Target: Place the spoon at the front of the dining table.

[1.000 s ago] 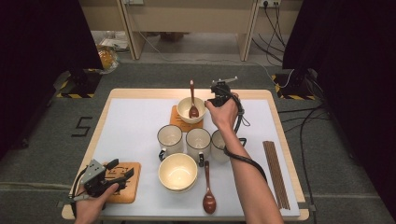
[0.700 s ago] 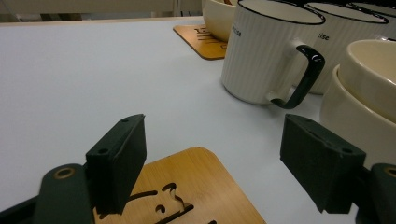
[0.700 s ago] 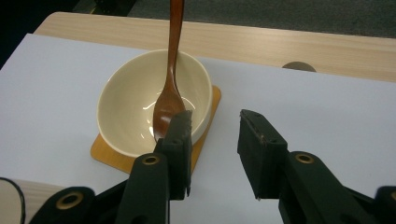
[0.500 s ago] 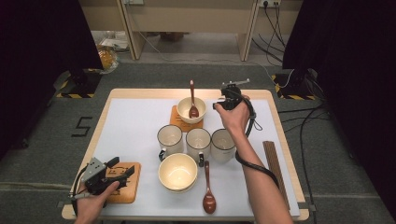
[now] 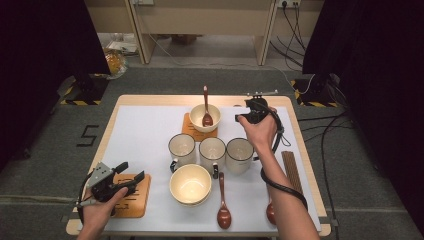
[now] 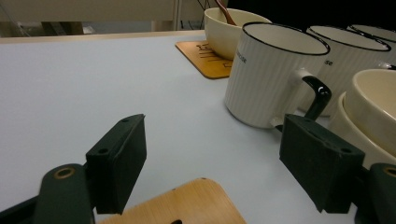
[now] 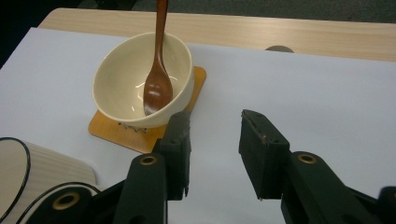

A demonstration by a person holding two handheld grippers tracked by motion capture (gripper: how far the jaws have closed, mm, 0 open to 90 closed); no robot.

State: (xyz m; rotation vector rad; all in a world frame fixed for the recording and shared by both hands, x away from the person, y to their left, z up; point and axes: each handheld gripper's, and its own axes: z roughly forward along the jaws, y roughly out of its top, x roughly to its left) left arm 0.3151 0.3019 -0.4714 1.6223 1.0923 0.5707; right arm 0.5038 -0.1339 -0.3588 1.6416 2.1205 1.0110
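Observation:
A cream bowl (image 5: 205, 116) holding a brown spoon (image 5: 205, 107) stands on a wooden coaster (image 5: 191, 131) at the back of the white mat. My right gripper (image 5: 242, 116) hovers just right of it, open and empty. In the right gripper view its jaws (image 7: 215, 119) point at bare mat beside that bowl (image 7: 140, 88). My left gripper (image 5: 131, 171) rests open over a second coaster (image 5: 132, 197) at the front left. In the left gripper view it (image 6: 212, 123) faces a white mug (image 6: 275, 70).
Three white mugs (image 5: 212, 150) stand in a row mid-table. An empty cream bowl (image 5: 190, 184) sits in front of them, and a brown spoon (image 5: 223, 210) lies to its right. Dark chopsticks (image 5: 291, 172) lie along the right edge. Bare mat (image 5: 145, 135) spreads at left.
My right gripper has drifted to the right and slightly nearer, away from the back bowl, and the forearm has uncovered the right mug. The left gripper has stayed put.

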